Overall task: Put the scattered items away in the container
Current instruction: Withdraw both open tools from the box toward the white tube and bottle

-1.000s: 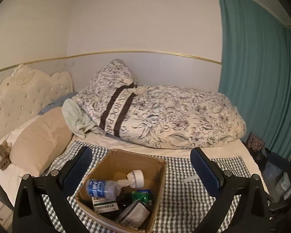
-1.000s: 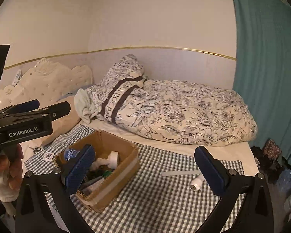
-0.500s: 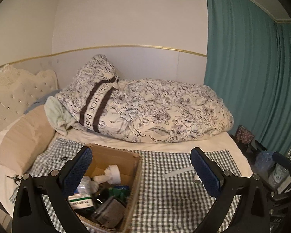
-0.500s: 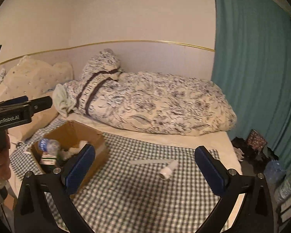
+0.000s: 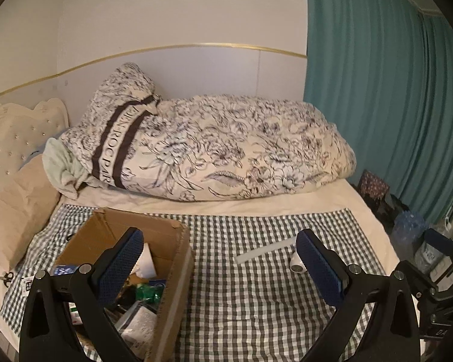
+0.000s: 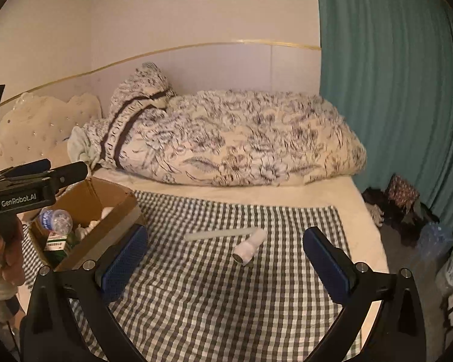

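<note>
Left gripper (image 6: 37, 178) reads "GenRobot.AI"; duvet (image 5: 226, 147) band's lettering only partly legible.

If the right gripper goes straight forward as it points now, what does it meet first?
Most likely the white tube lying on the checked cloth, between the open jaws of the right gripper; depth is unclear.

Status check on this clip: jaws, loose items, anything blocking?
Both grippers, left and right, open, empty. White pipe piece and strip loose on checked cloth. Cardboard box part-filled. Nothing blocking.

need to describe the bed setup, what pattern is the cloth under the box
Dark green-and-white gingham check on the cloth; clearest in the right wrist view.
</note>
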A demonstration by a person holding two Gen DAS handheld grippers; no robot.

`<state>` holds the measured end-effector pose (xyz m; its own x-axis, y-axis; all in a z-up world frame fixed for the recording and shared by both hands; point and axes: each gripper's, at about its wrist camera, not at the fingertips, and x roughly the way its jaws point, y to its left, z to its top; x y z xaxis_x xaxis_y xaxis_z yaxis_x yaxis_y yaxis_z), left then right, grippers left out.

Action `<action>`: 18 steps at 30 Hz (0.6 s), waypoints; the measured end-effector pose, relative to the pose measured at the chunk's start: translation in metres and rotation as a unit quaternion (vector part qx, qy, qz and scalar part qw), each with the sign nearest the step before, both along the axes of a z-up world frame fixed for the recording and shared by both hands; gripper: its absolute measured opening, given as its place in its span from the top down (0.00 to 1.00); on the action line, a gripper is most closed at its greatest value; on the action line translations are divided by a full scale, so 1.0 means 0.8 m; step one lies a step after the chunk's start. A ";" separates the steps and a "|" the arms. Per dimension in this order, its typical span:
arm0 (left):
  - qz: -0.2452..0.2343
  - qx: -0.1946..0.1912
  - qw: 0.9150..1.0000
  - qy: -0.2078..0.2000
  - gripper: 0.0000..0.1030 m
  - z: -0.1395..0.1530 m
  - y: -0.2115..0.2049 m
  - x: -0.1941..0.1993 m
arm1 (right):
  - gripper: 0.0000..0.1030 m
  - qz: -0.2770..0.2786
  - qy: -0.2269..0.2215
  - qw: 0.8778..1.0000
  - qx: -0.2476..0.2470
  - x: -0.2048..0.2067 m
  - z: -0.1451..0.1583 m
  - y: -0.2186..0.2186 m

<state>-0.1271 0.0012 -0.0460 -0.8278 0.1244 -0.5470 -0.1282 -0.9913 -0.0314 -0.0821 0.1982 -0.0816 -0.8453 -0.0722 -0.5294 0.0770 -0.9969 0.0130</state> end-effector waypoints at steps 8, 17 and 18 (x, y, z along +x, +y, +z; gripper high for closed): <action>-0.011 -0.014 0.999 -0.040 0.00 -0.054 0.025 -0.045 | 0.00 -0.020 -0.030 0.999 -0.002 -0.038 -0.058 0.020; -0.014 -0.030 0.995 -0.093 0.00 -0.125 0.053 -0.090 | 0.00 -0.009 -0.079 0.997 -0.019 -0.082 -0.124 0.044; -0.016 -0.032 0.995 -0.097 0.00 -0.132 0.057 -0.095 | 0.00 -0.006 -0.083 0.996 -0.015 -0.086 -0.131 0.043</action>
<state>-0.2034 0.0464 -0.1515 -0.7015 0.1089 -0.7043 -0.1572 -0.9876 0.0038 -0.1510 0.2329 -0.1865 -0.7478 -0.0804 -0.6590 0.0593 -0.9968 0.0543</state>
